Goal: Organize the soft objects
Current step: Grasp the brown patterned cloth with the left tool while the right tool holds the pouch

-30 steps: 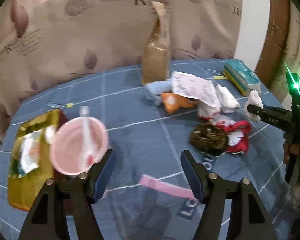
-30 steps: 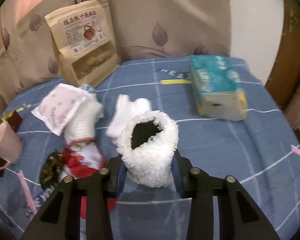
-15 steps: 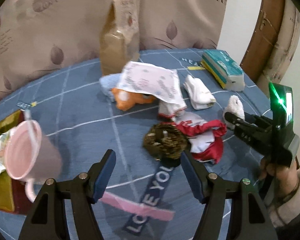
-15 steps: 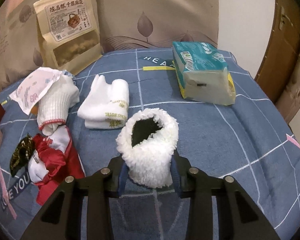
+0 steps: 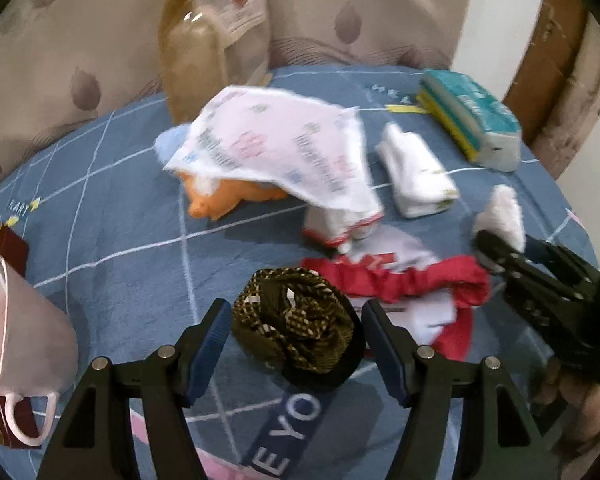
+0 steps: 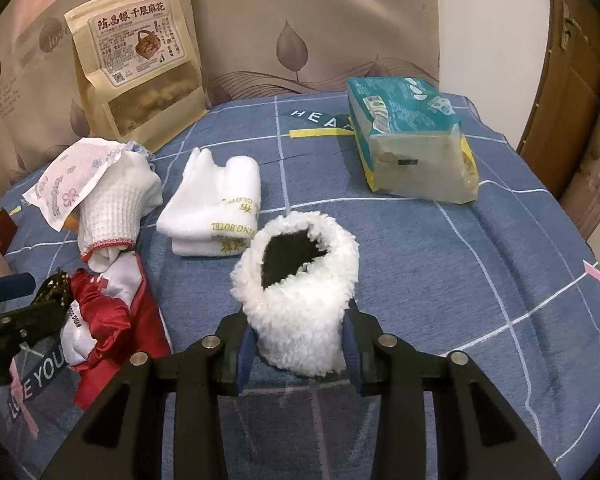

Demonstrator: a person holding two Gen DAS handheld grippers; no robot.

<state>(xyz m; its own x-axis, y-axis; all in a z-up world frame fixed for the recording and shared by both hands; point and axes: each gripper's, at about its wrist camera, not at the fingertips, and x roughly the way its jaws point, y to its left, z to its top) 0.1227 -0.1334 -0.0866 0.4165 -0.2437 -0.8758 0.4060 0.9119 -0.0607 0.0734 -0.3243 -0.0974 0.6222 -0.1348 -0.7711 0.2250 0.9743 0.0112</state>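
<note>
Left gripper (image 5: 294,338) open, straddling the dark olive-and-gold woven scrunchie-like bundle (image 5: 298,322) at 6 o'clock of the left wrist view; bundle resting on the blue grid-patterned bedspread (image 5: 132,248), touching the red-and-white satin garment (image 5: 404,280) at its 3 o'clock. Right gripper (image 6: 298,344) closed on the white fluffy fleece cuff with dark lining (image 6: 298,300), held at frame centre above the bedspread. For the step in hand: lower left gripper until both pads flank the bundle's widest part, close slowly, confirm no red fabric caught between pads, then lift straight up. Keep right gripper steady and clear of the left one. Readable text: "LOVE YOU" on the bedspread; "HEA" beside the teal tissue pack (image 6: 412,136) at 1 o'clock; "HOTEL" in gold on the folded white towel (image 6: 212,208); Chinese characters on the kraft snack pouch (image 6: 140,64) at 11 o'clock.
</note>
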